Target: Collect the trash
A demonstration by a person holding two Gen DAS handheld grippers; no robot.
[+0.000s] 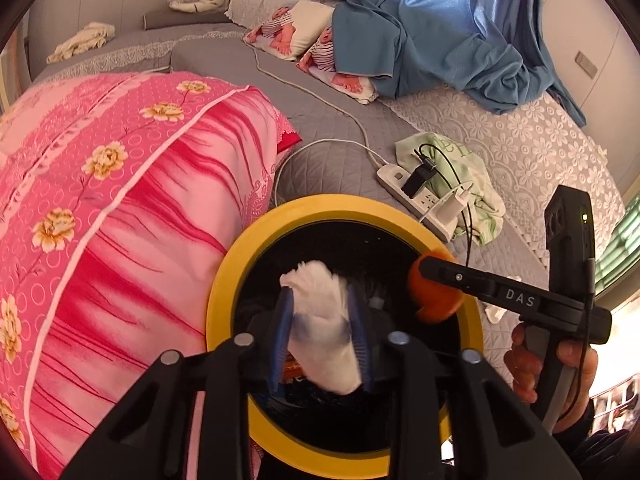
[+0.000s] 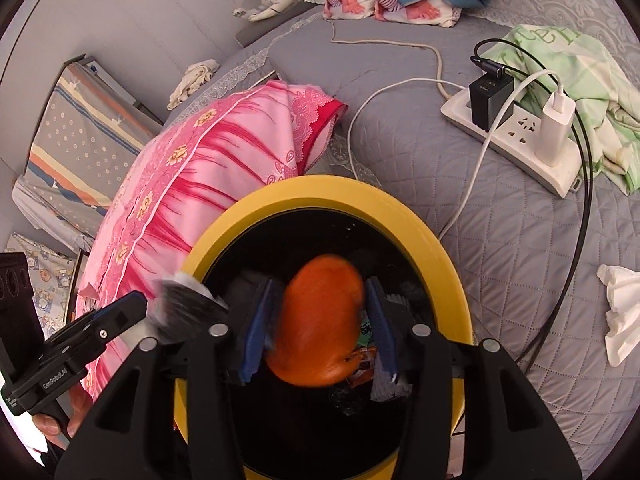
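A yellow-rimmed bin (image 1: 320,204) with a black inside stands below both grippers, its rim (image 2: 320,188) against the bed. My left gripper (image 1: 319,290) hangs over its mouth, jaws apart. A white crumpled tissue (image 1: 324,340) sits loosely between the blue pads. My right gripper (image 2: 319,282) is also over the bin and open. A blurred orange peel (image 2: 316,320) lies between its pads, with a gap on the right side. The left wrist view shows the peel (image 1: 436,300) at the right gripper's tips. Several wrappers lie in the bin.
A pink flowered quilt (image 1: 120,200) bulges against the bin's left side. On the grey bed lie a white power strip (image 2: 516,136) with chargers and cables, a green cloth (image 2: 580,64), and another white tissue (image 2: 620,304) at the right. A hand (image 1: 528,368) grips the right tool.
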